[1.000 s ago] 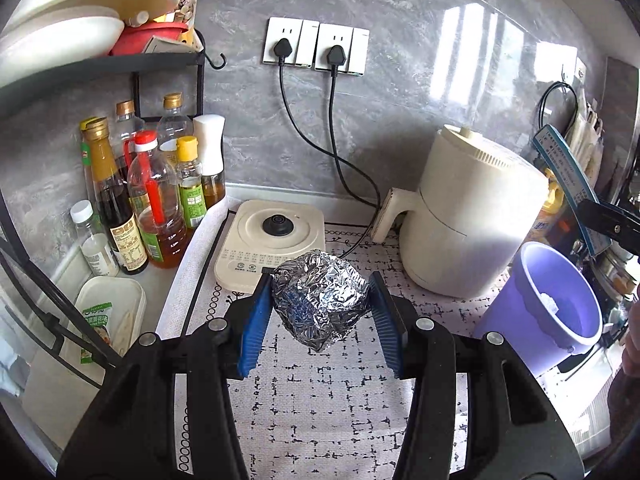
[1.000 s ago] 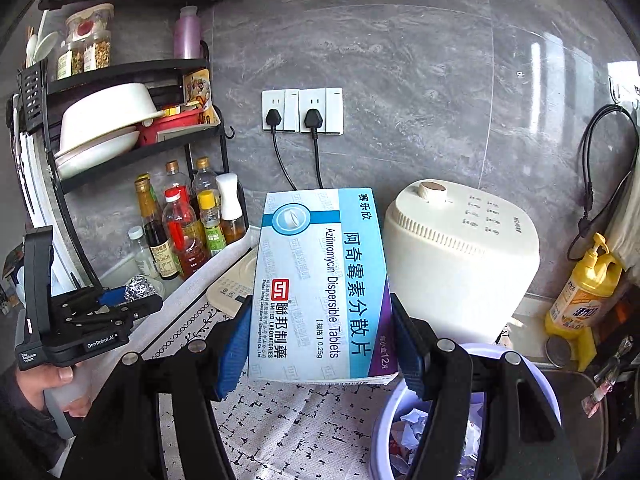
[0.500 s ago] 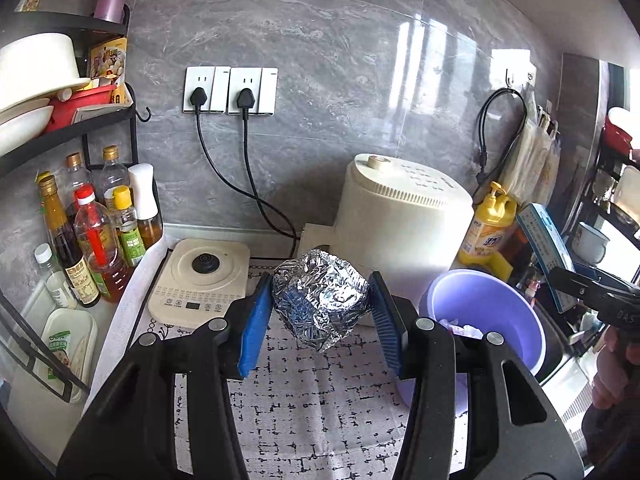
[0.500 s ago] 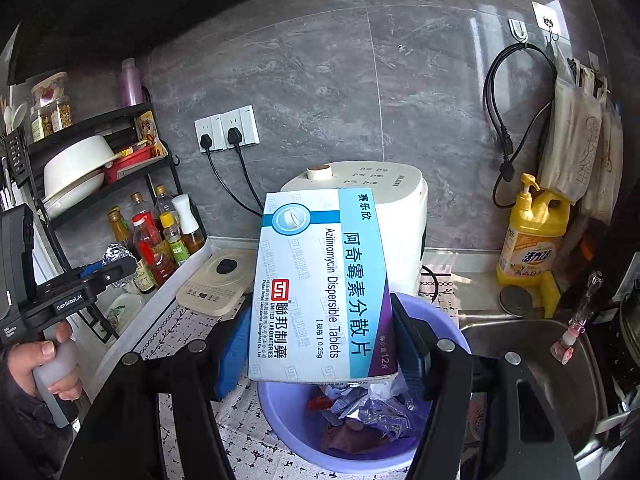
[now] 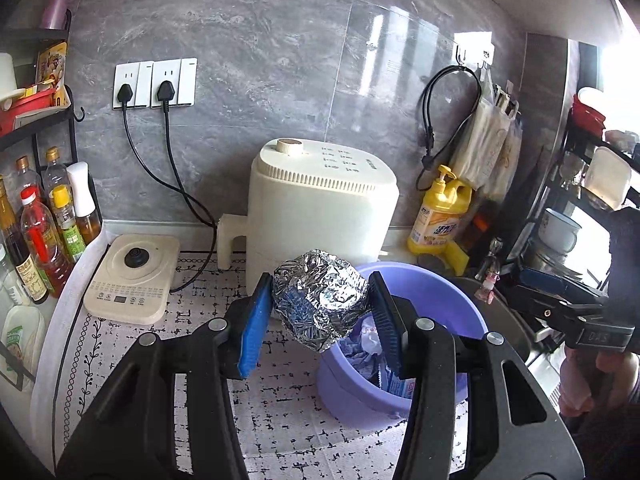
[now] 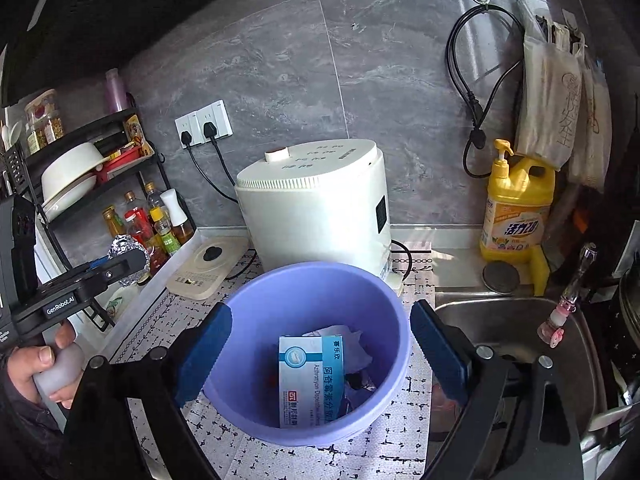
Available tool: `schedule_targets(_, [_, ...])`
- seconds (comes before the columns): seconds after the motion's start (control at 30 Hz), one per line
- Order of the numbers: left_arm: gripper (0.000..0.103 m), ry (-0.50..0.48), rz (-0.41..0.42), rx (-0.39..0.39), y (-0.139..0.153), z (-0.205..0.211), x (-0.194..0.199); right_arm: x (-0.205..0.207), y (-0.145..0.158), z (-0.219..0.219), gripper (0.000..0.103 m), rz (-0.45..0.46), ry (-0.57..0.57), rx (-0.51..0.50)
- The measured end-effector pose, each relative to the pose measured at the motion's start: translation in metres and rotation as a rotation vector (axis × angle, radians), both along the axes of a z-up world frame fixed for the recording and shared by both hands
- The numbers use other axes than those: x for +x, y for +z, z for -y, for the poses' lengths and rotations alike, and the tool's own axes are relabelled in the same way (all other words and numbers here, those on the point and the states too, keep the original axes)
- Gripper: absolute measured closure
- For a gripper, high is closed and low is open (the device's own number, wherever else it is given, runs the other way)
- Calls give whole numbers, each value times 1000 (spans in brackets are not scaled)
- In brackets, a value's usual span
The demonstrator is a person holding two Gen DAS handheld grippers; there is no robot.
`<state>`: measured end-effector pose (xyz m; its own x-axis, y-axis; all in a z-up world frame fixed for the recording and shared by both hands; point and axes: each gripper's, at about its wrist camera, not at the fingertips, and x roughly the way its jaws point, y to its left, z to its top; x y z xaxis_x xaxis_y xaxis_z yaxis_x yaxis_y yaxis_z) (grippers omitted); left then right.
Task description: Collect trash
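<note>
Left gripper [image 5: 320, 312] jaws clamp a crumpled silver foil ball [image 5: 320, 300] just short of the round lilac plastic bin [image 6: 384, 320]. Right gripper [image 6: 320, 356] jaws, opening, stand empty above the blue-and-white tablet box [image 6: 312, 380] lying inside. An early release would probably drop the foil onto the worktop [image 5: 280, 408].

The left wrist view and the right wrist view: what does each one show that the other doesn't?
Only the left wrist view shows the left gripper from behind, its blue pads clamped on the foil ball beside the basin.

Only the right wrist view shows the steel sink, and the medicine box whole inside the basin; the right gripper is opening with nothing between its pads.

Both show the purple basin, the white appliance and the yellow detergent bottle.
</note>
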<state>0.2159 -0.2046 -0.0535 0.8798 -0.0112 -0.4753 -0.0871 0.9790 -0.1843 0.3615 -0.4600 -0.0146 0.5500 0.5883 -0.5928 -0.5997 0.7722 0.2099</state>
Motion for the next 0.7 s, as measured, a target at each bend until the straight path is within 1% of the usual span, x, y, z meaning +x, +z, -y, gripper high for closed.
schedule_targets(0.13, [55, -33, -6, -2, -2, 19, 12, 3, -4, 29, 14, -6, -50, -2])
schedule_targets(0.3, [54, -83, -24, 1, -4, 41, 30, 5, -3, 64, 14, -6, -117, 21])
schedule_targets(0.37, [53, -89, -32, 3, -5, 47, 34, 5, -3, 74, 14, -4, -134, 26])
schedule_targets(0.4, [52, -98, -30, -9, -5, 48, 35, 4, -3, 78, 14, -3, -140, 27])
schedule_targets(0.43, [37, -113, -27, -23, -5, 49, 36, 4, -3, 81, 14, -1, -146, 28])
schedule_targets(0.47, [20, -115, -24, -28, -5, 50, 36, 4, -3, 84, 14, -2, -151, 31])
schedule_targets(0.5, [16, -108, -18, -25, -5, 50, 34, 4, -3, 85, 14, -4, -155, 36])
schedule_targets(0.63, [16, -72, -52, -28, -4, 46, 34, 2, -8, 90, 14, -21, -153, 66])
schedule_targets(0.7, [10, -48, -66, -13, -4, 45, 33, 2, -13, 92, 14, -38, -143, 82])
